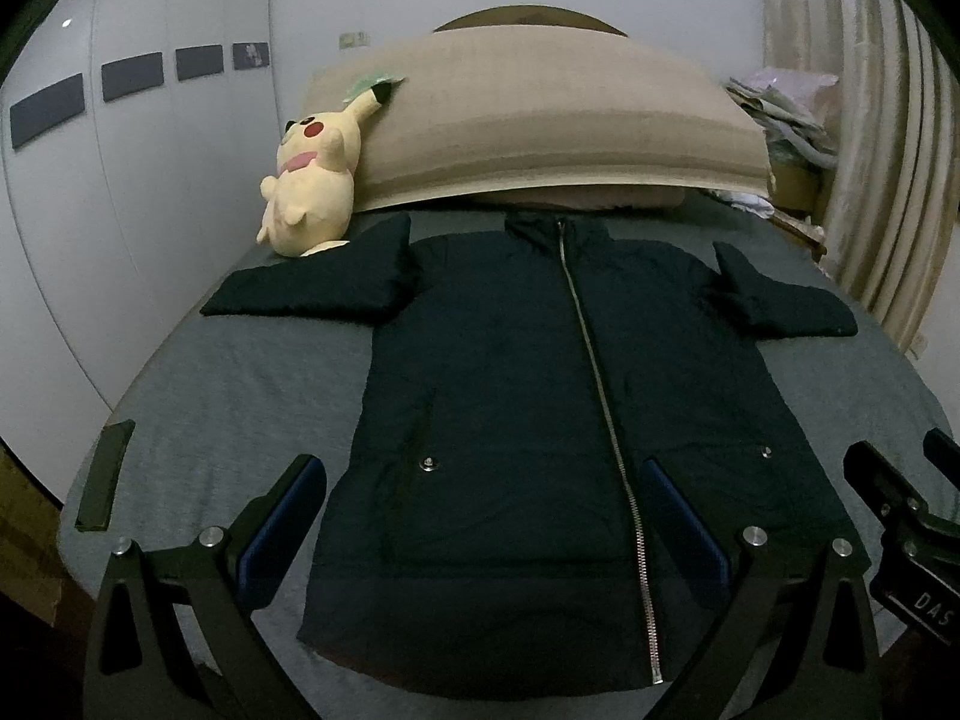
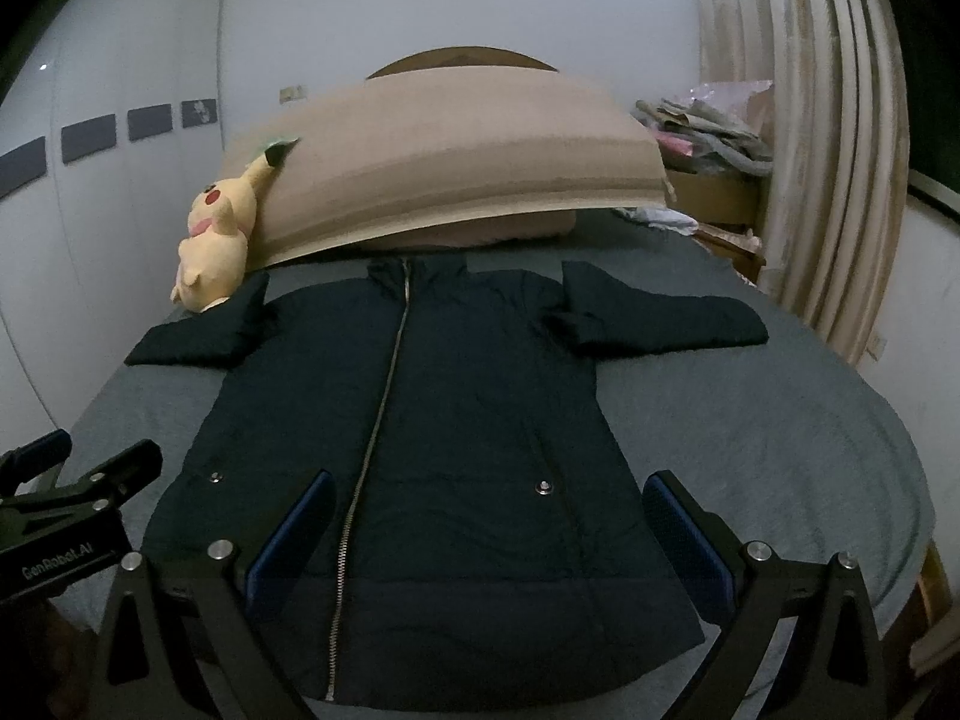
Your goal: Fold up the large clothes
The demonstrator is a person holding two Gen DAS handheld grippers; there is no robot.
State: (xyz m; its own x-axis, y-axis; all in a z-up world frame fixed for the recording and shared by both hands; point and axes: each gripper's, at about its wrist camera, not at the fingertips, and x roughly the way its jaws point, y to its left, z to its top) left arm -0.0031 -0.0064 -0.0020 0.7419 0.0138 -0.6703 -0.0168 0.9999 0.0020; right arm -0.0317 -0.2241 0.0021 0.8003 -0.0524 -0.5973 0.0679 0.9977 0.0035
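A dark navy zip-up jacket (image 1: 510, 372) (image 2: 432, 408) lies flat and face up on the grey bed (image 1: 228, 396) (image 2: 750, 432), zipped shut, both sleeves spread sideways. My left gripper (image 1: 480, 474) hovers open over the jacket's lower left half, near the hem, with nothing between its fingers. My right gripper (image 2: 489, 486) hovers open over the jacket's lower right half, also holding nothing. Each gripper shows at the edge of the other's view: the right gripper (image 1: 900, 492) and the left gripper (image 2: 78, 480).
A yellow plush toy (image 1: 312, 180) (image 2: 216, 240) leans by the left sleeve against a long beige pillow (image 1: 552, 120) (image 2: 444, 162). A dark flat object (image 1: 105, 480) lies at the bed's left edge. Clutter on boxes (image 1: 780, 114) and curtains (image 2: 828, 150) stand at the right; a white wall at the left.
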